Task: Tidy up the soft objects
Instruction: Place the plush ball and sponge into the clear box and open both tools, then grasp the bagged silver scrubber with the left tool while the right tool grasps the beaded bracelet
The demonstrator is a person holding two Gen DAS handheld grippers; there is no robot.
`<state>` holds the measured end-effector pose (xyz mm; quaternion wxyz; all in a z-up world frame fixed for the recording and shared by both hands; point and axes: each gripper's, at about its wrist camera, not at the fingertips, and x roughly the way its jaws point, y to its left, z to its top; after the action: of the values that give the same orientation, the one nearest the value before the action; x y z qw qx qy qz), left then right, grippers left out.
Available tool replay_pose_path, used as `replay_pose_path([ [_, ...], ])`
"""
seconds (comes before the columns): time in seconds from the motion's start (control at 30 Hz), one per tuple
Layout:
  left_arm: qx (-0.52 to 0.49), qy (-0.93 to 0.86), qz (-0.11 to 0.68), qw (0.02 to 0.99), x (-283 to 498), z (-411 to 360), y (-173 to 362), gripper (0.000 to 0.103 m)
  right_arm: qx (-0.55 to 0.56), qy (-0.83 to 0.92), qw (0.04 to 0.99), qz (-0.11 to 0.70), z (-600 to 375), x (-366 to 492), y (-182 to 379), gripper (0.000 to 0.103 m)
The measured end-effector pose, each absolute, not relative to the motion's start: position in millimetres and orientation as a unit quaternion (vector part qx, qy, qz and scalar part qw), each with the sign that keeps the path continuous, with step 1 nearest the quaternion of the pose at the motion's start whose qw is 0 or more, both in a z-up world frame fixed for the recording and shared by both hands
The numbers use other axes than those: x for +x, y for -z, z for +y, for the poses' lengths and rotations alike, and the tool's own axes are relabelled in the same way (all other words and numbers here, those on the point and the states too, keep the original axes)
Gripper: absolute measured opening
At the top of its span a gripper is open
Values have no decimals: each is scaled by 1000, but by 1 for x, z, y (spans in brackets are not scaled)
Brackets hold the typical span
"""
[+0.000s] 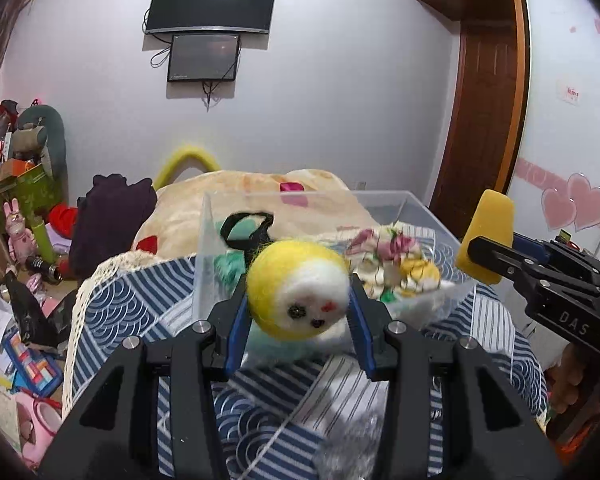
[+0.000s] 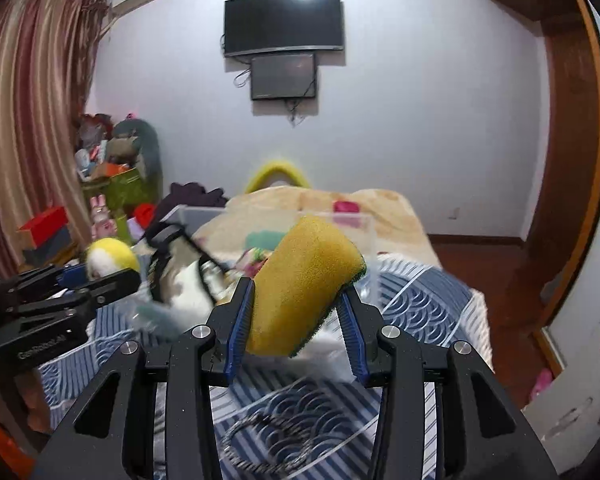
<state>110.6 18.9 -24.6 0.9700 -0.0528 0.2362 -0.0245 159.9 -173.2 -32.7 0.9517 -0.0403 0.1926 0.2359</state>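
My left gripper (image 1: 298,300) is shut on a yellow and white felt doll head (image 1: 296,290) and holds it just in front of a clear plastic bin (image 1: 220,216). The bin holds a floral cloth item (image 1: 384,252) and a green item with a black strap (image 1: 244,226). My right gripper (image 2: 296,300) is shut on a yellow sponge with a green backing (image 2: 304,280), held above the striped blue cloth (image 2: 420,300). The sponge also shows in the left wrist view (image 1: 486,240), to the right of the bin. The doll head shows in the right wrist view (image 2: 110,258).
The bin stands on a blue patterned cloth (image 1: 140,300) over a surface, with a beige blanket (image 1: 220,196) behind. Cluttered toys and boxes (image 1: 24,184) fill the left floor. A wooden wardrobe (image 1: 484,120) stands at the right. A TV (image 1: 212,2) hangs on the far wall.
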Motion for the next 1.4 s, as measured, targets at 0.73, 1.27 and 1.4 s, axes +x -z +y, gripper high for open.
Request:
replay_pose_path([
  [0.73,-31,27,284,958,161,-3,50,49,-48,-226,942,243,-174,184,51,44],
  [1.27,-28,15,238,971,112,1,25,99,-45,-228,946,225,-191,160,40,73],
  [1.4,-32,15,251,967,99,4,32,102,-41,-231,945,227,-199,150,44,77],
])
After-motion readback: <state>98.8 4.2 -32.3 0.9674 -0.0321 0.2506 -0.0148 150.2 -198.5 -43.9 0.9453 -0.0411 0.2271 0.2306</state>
